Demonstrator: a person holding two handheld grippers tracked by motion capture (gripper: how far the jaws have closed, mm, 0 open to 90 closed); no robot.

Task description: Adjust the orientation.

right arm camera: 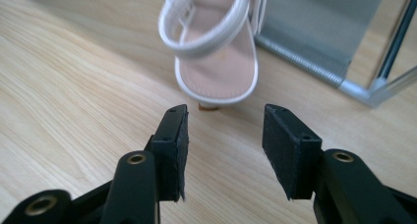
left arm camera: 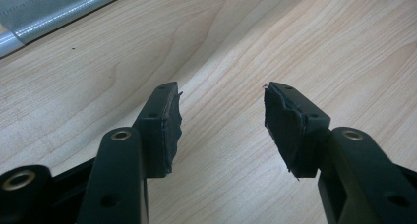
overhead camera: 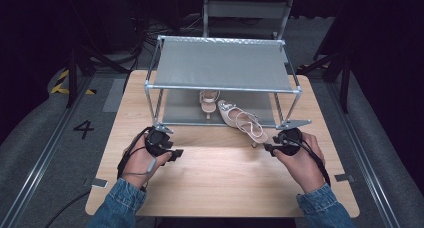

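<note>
A pale pink high-heeled sandal [overhead camera: 242, 121] with white straps lies half on the lower shelf of a metal rack [overhead camera: 223, 88], its heel end out on the wooden table. A second sandal [overhead camera: 208, 102] stands farther back on that lower shelf. My right gripper [overhead camera: 266, 148] is open just right of the first sandal's heel; in the right gripper view the heel [right arm camera: 216, 71] is right beyond the open jaws, which hold nothing. My left gripper [overhead camera: 178, 153] rests open over bare wood [left arm camera: 221, 121], away from both sandals.
The rack's grey fabric top shelf [overhead camera: 222, 64] overhangs the back half of the table [overhead camera: 220, 183]. Its front legs [overhead camera: 154, 105] stand on the wood near each hand. A metal frame [overhead camera: 247, 10] stands behind the table on the floor.
</note>
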